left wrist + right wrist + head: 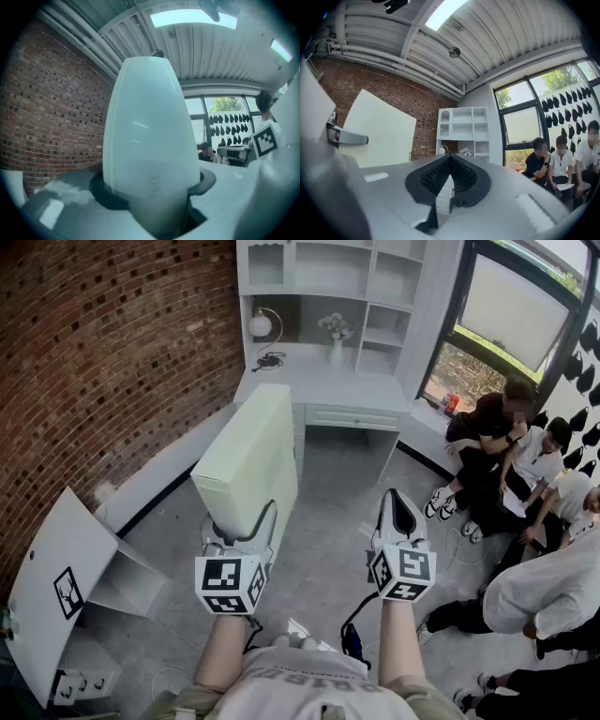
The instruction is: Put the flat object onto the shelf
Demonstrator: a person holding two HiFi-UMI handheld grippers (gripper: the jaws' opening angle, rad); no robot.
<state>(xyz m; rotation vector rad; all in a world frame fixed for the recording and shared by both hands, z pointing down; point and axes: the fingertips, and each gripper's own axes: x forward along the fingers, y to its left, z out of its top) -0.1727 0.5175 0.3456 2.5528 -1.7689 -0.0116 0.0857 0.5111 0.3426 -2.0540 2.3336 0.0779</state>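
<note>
A flat, pale cream panel (248, 460) stands on edge in front of me, with my left gripper (242, 532) shut on its near end. Seen along the left gripper's jaws, the panel (150, 136) fills the middle of the picture and both pads press on it; the gripper (152, 197) sits at its base. To the right, my right gripper (397, 510) is shut with nothing in it, its black pads meeting (449, 166). It is level with the left gripper. The white shelf unit (328, 282) stands ahead against the back wall. From the right gripper, the shelf (464, 124) and the panel (379, 129) both show.
A white desk (323, 390) with a lamp (261, 326) and a flower vase (336, 348) stands under the shelf. A white cabinet (70, 587) lies tipped on the floor at the left by the brick wall. Several people (525, 465) sit at the right near the window.
</note>
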